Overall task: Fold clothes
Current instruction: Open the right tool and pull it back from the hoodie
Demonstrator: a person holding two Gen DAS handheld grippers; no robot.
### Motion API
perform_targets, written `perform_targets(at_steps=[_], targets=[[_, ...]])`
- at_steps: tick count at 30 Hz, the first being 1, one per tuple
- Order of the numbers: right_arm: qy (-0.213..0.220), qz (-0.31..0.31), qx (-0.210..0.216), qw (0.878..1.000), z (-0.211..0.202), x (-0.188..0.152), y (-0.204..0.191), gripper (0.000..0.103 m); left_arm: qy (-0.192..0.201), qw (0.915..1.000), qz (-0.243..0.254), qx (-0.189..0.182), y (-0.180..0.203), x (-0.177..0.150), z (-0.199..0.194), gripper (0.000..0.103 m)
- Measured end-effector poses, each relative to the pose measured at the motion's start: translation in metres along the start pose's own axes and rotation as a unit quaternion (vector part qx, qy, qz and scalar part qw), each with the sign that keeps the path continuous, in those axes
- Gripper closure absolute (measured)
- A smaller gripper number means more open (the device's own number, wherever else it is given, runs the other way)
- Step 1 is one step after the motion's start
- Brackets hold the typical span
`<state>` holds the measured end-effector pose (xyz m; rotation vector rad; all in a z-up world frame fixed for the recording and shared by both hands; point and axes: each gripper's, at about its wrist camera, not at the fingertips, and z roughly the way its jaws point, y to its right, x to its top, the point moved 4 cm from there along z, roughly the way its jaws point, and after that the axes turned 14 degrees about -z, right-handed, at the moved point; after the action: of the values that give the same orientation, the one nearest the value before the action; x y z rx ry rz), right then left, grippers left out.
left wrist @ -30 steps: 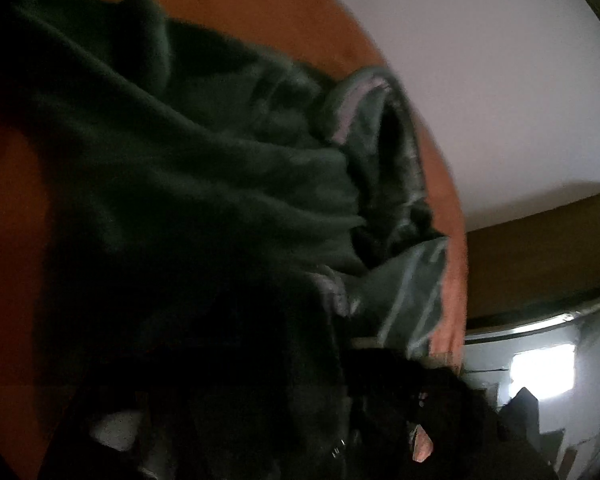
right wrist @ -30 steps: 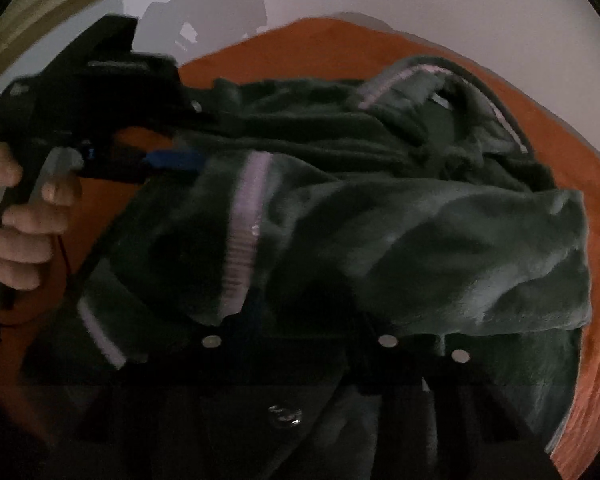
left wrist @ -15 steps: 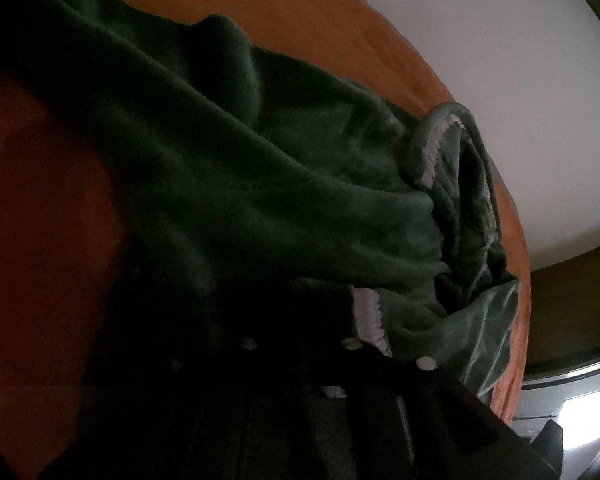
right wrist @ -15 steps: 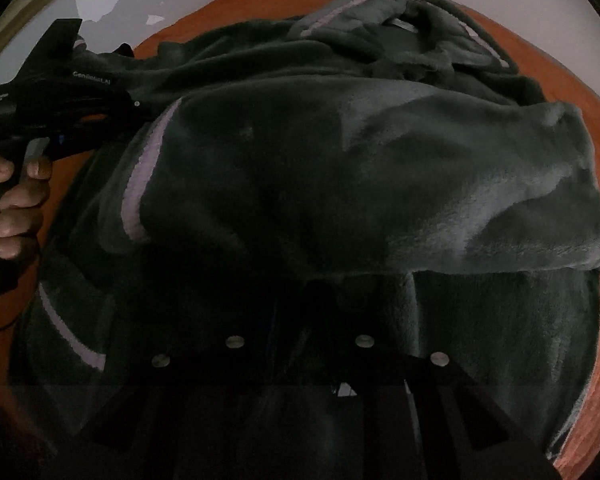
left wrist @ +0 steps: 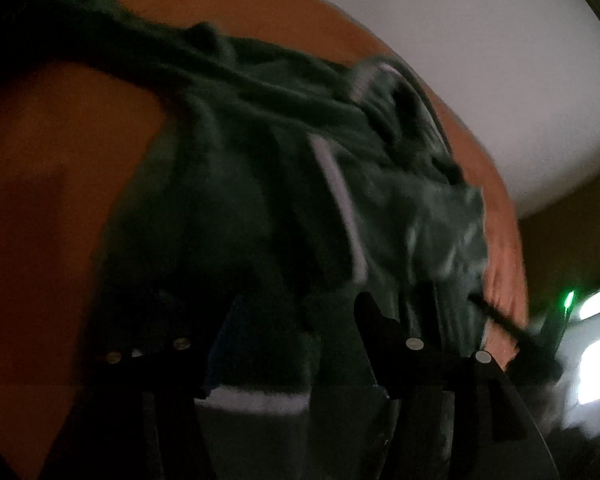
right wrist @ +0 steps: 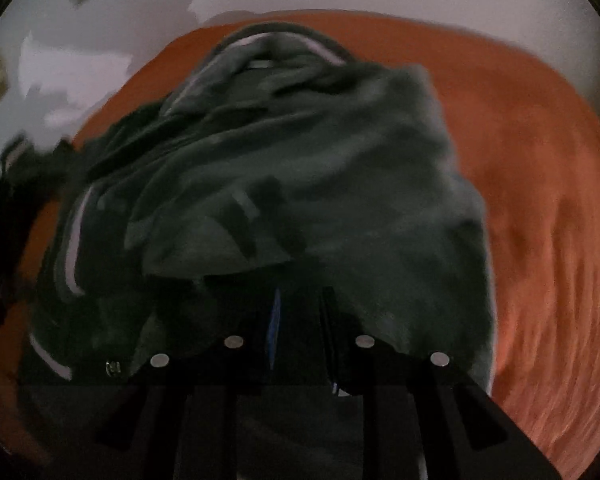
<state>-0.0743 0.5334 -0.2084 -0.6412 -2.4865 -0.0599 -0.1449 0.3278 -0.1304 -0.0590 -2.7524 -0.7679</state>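
- The left tongs [left wrist: 296,320] are opening, their jaws apart around dark green fleece that the pads no longer pinch.
- The fleece garment [right wrist: 300,184] (plush, pale-striped trim) lies bunched mid-surface on the orange cover [right wrist: 540,200], more heaped than a second ago.
- The right tongs [right wrist: 300,320] stand nearly closed, nipping a fleece fold.

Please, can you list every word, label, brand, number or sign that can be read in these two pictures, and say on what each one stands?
None can be read.
The green garment shows only pale stripes and what may be a small pale tag near its collar, too blurred to read.
The orange cover bears no text.
The grippers show only plain round studs.
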Motion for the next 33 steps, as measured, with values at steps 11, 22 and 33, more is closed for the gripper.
perform_targets(at_steps=[11,22,33], targets=[[-0.021,0.065,0.098,0.993,0.004,-0.003,-0.023,0.084,-0.019,0.9986,0.05,0.004,0.026,-0.02,-0.003,0.043],[-0.028,0.013,0.086,0.996,-0.001,-0.005,-0.055,0.084,-0.002,0.9999,-0.008,-0.006,0.002,0.0,-0.016,0.043],[-0.032,0.012,0.096,0.995,-0.007,-0.012,-0.059,0.084,-0.006,0.9996,-0.026,-0.012,-0.014,0.009,-0.022,0.043]])
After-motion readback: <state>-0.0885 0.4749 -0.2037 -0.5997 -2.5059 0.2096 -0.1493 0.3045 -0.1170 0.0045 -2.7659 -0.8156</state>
